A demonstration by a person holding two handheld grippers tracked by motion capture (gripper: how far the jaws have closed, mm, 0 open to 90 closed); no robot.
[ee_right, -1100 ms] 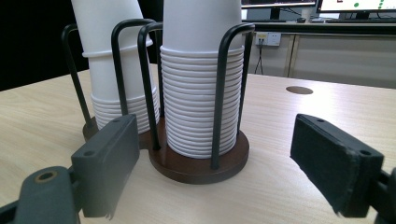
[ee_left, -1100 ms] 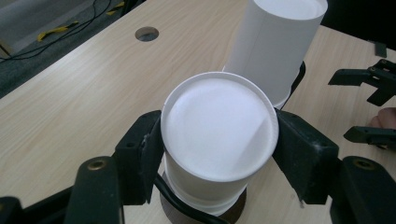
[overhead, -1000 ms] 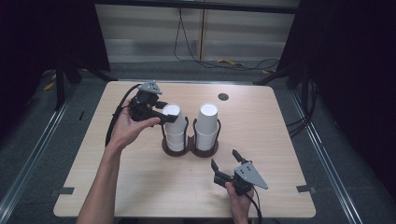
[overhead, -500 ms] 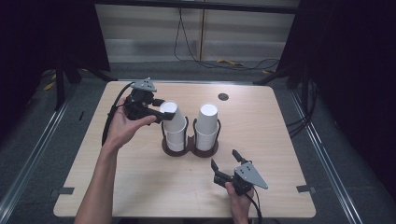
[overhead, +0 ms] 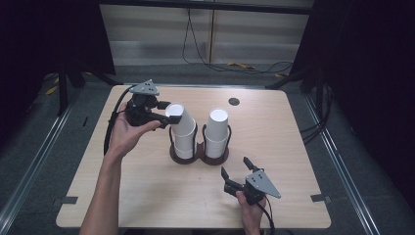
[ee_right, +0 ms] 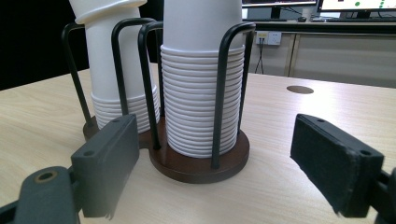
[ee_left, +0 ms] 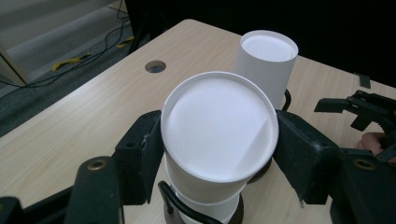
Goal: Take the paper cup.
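Observation:
Two stacks of upturned white paper cups stand in a black wire holder on a brown base (overhead: 200, 157) at the table's middle. My left gripper (overhead: 169, 115) comes in from the left and is shut on the top cup (overhead: 178, 117) of the left stack (overhead: 185, 142), which leans to the left. In the left gripper view the pads press both sides of that cup (ee_left: 217, 126) near its upturned bottom. The right stack (overhead: 216, 129) stands untouched. My right gripper (overhead: 235, 166) rests near the table's front edge, open, pointing at the holder (ee_right: 196, 163), with nothing between its jaws.
A round cable hole (overhead: 234, 102) lies in the tabletop behind the holder. Cables run over the floor beyond the far edge. Bare wood surrounds the holder, and dark curtains close in both sides.
My left gripper has shifted slightly up and left with the top cup, which now leans more off the left stack. The right gripper has kept still.

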